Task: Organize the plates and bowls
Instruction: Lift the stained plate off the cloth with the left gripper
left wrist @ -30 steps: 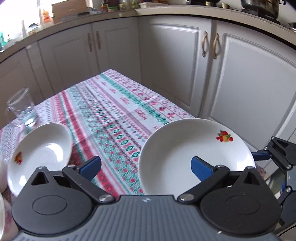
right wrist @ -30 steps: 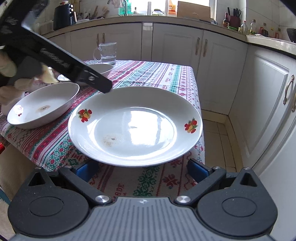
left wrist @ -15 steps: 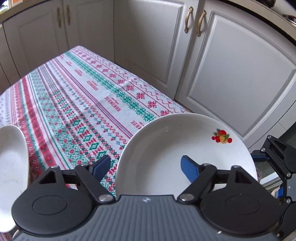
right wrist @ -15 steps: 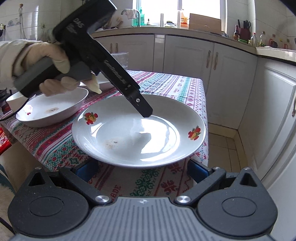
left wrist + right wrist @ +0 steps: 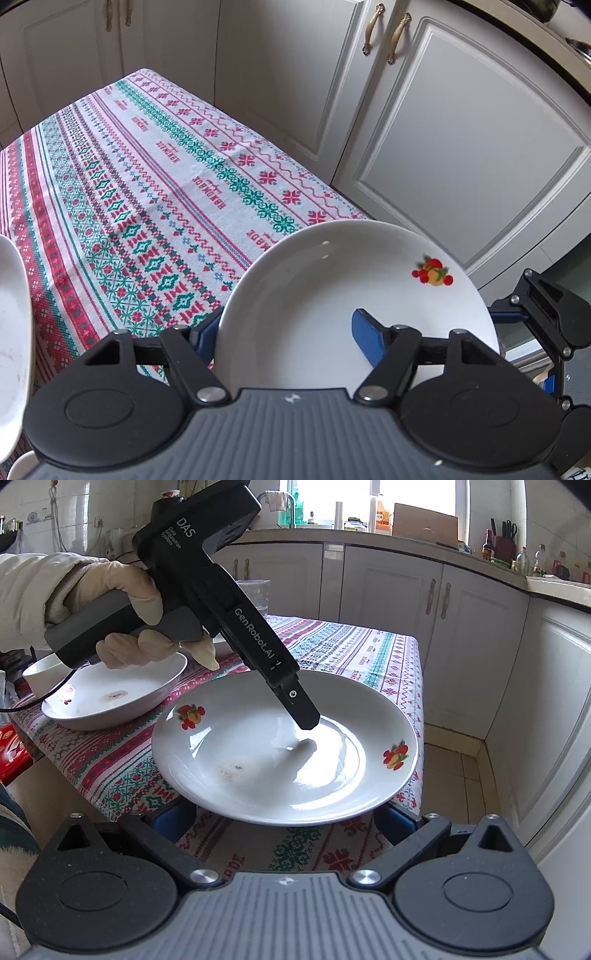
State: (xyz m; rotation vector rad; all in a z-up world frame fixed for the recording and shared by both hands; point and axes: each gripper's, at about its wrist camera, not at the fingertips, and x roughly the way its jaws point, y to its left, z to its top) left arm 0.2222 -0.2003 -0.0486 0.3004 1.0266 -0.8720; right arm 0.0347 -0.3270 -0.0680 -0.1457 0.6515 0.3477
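Plate (image 5: pixel 284 746) at table (image 5: pixel 155 192) corner, just a brownish smudge inside. Left gripper (image 5: pixel 288 336) just clamped onto its rim; right gripper (image 5: pixel 288 818) spread wide under near edge. Stained bowl (image 5: pixel 114 698) beside.

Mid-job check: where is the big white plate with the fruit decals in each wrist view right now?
Left wrist: the plate fills the lower centre-right, its near rim between the left claw's blue pads.
Right wrist: the plate lies centre frame at the table corner, just beyond the right claw.
Shared landmark: the patterned tablecloth.
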